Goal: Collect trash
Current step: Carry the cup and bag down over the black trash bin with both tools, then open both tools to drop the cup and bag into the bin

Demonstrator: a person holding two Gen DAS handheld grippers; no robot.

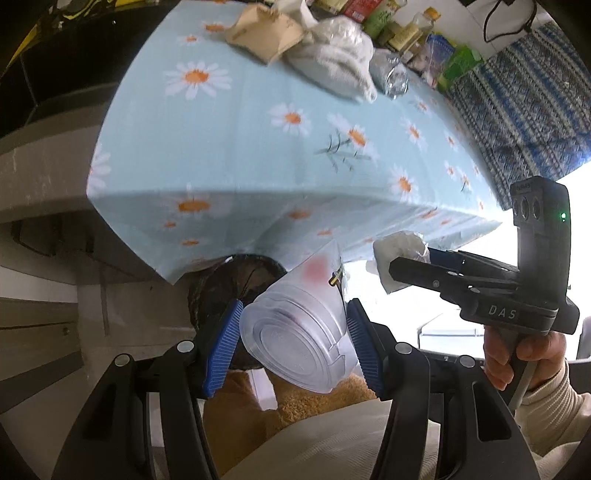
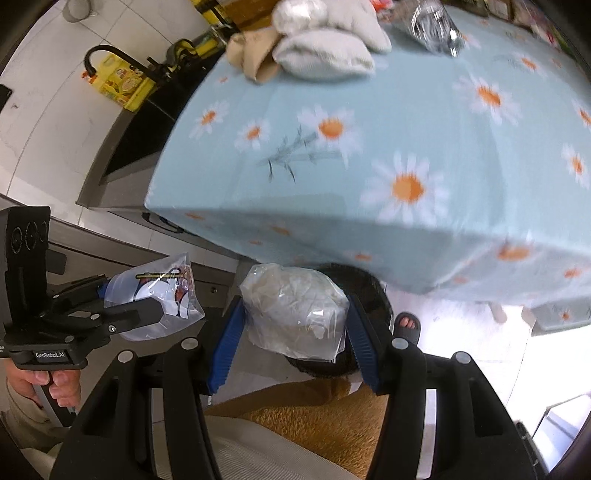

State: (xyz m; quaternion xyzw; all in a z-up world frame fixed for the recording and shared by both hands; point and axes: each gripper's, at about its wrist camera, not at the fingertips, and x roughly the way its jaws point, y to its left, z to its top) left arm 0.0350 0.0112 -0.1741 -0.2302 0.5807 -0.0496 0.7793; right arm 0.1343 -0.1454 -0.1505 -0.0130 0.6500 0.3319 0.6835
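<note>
Left gripper [image 1: 293, 328] clamps a clear plastic cup [image 1: 299, 332] at six o'clock; right gripper [image 2: 295, 328] pinches a crumpled plastic bag [image 2: 295, 310] likewise.

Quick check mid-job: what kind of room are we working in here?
Most likely a home kitchen or dining corner: a table under a daisy-print tablecloth, food packets and bottles crowded at its far edge, a yellow cooking-oil jug on the tiled floor, and a black bin below the table edge.

surface: table under daisy tablecloth [image 2: 369, 155] | landmark: white cloth bundle [image 2: 325, 55] at far side | brown cardboard carton [image 2: 255, 59] touching its left | clear plastic bottle [image 2: 436, 26] lying near its right | packets and bottles [image 1: 399, 29] behind it, blurred
</note>
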